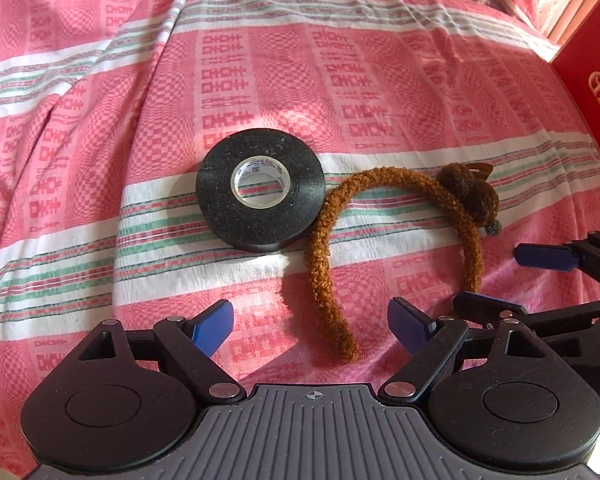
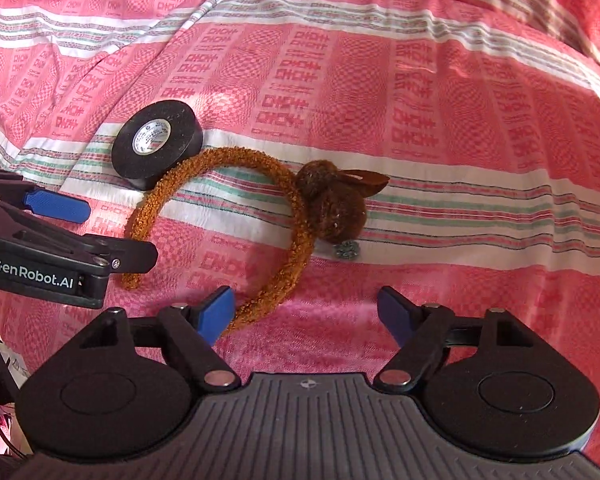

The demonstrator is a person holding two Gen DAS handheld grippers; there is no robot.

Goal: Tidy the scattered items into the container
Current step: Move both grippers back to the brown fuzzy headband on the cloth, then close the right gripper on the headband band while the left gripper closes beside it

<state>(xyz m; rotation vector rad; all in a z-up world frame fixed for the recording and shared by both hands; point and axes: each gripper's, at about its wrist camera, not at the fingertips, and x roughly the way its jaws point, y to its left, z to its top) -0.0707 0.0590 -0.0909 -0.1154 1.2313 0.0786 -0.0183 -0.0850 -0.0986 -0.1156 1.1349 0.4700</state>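
A black roll of tape (image 1: 260, 188) lies flat on the pink patterned cloth (image 1: 100, 120). Beside it on the right lies a fuzzy brown headband (image 1: 320, 248) with a brown pompom (image 1: 468, 188). My left gripper (image 1: 310, 326) is open and empty just in front of the headband's near end. My right gripper (image 2: 306, 312) is open and empty, its left finger (image 2: 216, 312) at the headband's (image 2: 296, 256) other end. The tape (image 2: 156, 144) and pompom (image 2: 332, 204) also show in the right wrist view. A red box (image 1: 588, 80) stands at the far right.
The cloth (image 2: 460, 120) is wrinkled with folds at the back left. The right gripper's fingers (image 1: 544, 258) enter the left wrist view from the right; the left gripper's finger (image 2: 56, 206) enters the right wrist view from the left.
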